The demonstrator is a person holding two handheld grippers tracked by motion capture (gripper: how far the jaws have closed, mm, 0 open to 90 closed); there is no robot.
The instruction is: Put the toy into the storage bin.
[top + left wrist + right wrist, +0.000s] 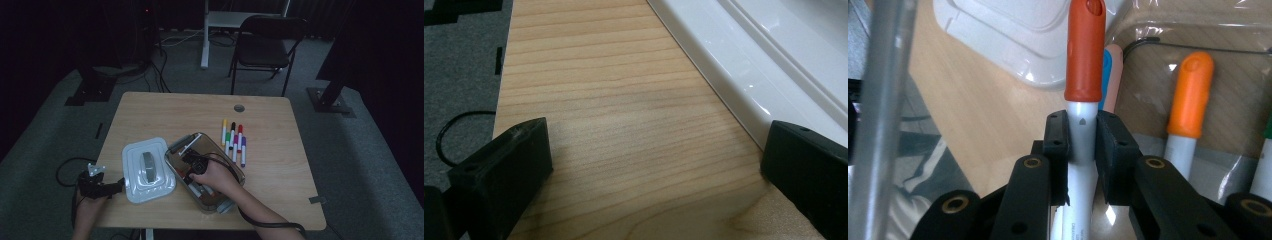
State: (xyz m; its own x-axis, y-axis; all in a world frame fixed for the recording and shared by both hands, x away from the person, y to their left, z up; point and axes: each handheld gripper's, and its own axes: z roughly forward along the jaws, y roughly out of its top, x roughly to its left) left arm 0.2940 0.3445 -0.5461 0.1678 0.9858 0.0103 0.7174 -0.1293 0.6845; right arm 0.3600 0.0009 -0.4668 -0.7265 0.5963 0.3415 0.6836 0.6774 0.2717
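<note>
Dim room, wooden table [150, 107]. At its near left edge the left tool [649, 165] rests with jaws wide, just beside a white lid [147, 170]. The right tool [1082, 135] grips a red marker [1085, 55] inside the clear box [220, 155]; box walls hem it in. Spare markers [234, 140] lie beyond.

Two bare forearms, apparently without sleeves in the dim light. Each hand-held gripper is matte black: the right hand-held gripper [1082, 145] has brass-ringed screw holes, the left hand-held gripper [649, 170] blocky jaws and a black cable.
</note>
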